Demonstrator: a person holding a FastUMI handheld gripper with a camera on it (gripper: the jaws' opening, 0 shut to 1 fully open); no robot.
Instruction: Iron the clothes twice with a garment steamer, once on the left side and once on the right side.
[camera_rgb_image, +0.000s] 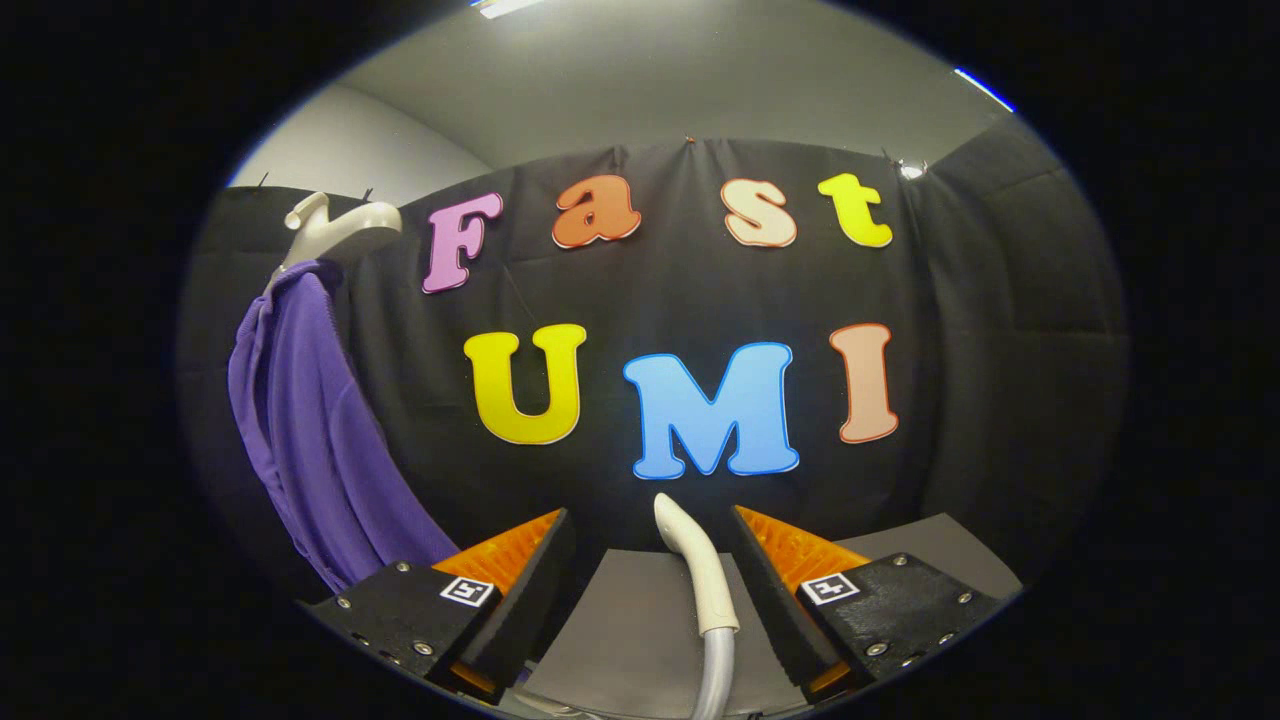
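Spread jaws flank steamer handle (695, 565).

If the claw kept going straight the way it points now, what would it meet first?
Probably the steamer handle, standing between the open claw fingers, nearer the right one. Beyond it, the black cloth wall. Depth is uncertain.

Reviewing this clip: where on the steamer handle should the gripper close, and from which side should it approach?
Grip the straight shaft of the white steamer handle, below its curved tip, probably coming straight ahead. It stands upright between the open gripper fingers, nearer the right one, so shifting right would centre it. The purple garment hangs off left.
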